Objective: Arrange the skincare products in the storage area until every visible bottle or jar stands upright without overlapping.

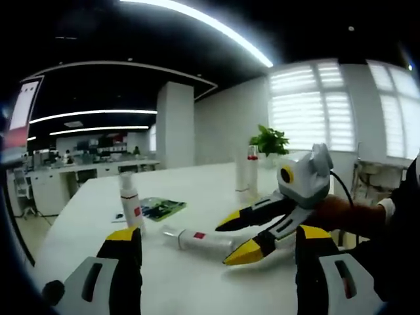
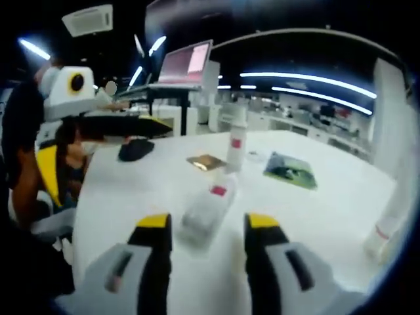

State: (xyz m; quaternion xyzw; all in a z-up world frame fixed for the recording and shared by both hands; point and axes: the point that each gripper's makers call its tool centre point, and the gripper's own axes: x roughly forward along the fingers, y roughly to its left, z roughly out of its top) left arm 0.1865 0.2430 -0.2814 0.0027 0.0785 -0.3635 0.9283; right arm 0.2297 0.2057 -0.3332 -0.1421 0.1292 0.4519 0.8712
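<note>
At frame centre, a clear bottle (image 2: pixel 209 211) lies toppled on the white table (image 2: pixel 328 216) just ahead of the right gripper (image 2: pixel 203 239), both grippers' jaws spread, gripping nothing.

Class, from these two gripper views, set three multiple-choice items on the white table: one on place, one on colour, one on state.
1. Where is the lying bottle in the right gripper view?
A. Ahead of the right claw
B. On a laptop
C. On the floor

2. The claw tips are:
A. Green
B. Yellow
C. Red

3. The left claw is:
A. Shut on a bottle
B. Open
C. Shut on nothing

Answers: 1 A, it lies just ahead of the jaws; 2 B, yellow shows on the tips; 3 B, jaws stand apart.
</note>
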